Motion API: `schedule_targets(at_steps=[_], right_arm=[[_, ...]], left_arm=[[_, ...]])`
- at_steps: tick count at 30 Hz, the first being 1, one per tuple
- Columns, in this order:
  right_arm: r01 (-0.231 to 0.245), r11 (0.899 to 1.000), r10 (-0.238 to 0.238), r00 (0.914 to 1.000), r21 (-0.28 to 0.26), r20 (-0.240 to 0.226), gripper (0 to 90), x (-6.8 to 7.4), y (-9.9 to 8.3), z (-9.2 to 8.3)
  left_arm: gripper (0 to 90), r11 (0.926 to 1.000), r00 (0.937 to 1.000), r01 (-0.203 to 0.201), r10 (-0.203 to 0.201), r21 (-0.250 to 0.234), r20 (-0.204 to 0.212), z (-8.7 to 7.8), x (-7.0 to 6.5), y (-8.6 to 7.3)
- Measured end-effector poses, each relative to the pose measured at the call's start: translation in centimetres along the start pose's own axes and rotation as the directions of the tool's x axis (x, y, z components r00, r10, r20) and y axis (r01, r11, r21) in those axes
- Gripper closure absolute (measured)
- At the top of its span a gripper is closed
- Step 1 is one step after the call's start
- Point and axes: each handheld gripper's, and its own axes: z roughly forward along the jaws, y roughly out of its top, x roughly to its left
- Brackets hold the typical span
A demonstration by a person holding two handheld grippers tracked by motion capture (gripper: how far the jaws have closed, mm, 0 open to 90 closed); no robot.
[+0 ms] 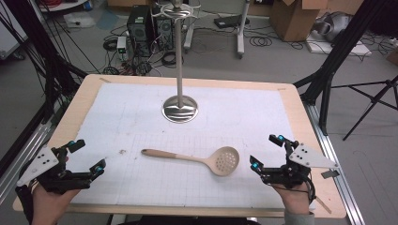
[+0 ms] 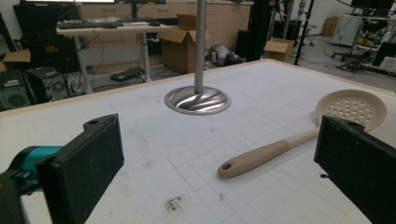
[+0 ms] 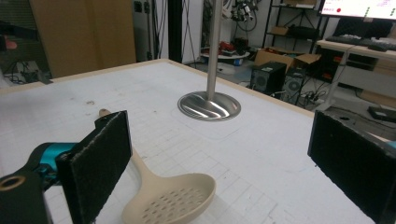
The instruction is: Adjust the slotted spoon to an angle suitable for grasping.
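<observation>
Skimmer spoon (image 1: 197, 159) lies flat between both grippers, its bowl just beside the right gripper (image 1: 266, 152), handle toward the left gripper (image 1: 87, 154). Both stand wide open and empty. It looks light, stiff, smooth; better grasp the mid-handle.

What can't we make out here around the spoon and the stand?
- Top of the metal stand: cut off by the upper edge in both gripper views; small and cluttered in the high view.
- Slotted spoon handle: middle hidden behind the right gripper jaw, right gripper view.
- Spoon bowl: partly behind the left gripper jaw, left gripper view.
</observation>
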Motion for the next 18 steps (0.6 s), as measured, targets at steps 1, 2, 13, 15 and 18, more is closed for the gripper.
schedule_targets(at_steps=[1, 2, 13, 15, 18], right_arm=[[-0.005, 1.000, 0.005, 1.0000, -0.007, -0.002, 5.3, 0.0, 0.0, 0.1], [-0.009, 1.000, 0.009, 1.0000, -0.015, -0.004, 5.3, 0.0, -0.1, 0.1], [-0.013, 0.999, 0.012, 0.9992, -0.036, -0.039, 5.4, 0.9, 0.4, 0.6], [-0.016, 0.999, 0.013, 0.9982, -0.046, -0.059, 6.4, 1.2, 0.8, 1.0], [-0.006, 0.999, 0.002, 0.9972, -0.048, -0.075, 10.0, 1.6, 0.9, 1.2]], left_arm=[[1.8, 1.0000, 1.0000, -0.002, 0.002, 0.003, -0.003, 0.0, 0.0, 0.0], [1.8, 1.0000, 1.0000, -0.002, 0.002, 0.006, -0.007, 0.0, 0.0, 0.0], [1.8, 1.0000, 1.0000, 0.002, -0.002, -0.002, 0.003, 0.0, 0.1, 0.0], [1.8, 1.0000, 0.9999, 0.003, -0.003, -0.002, 0.011, 0.0, 0.0, 0.0], [1.8, 1.0000, 0.9999, 0.009, -0.008, -0.003, 0.007, -0.1, 0.1, -0.1]])
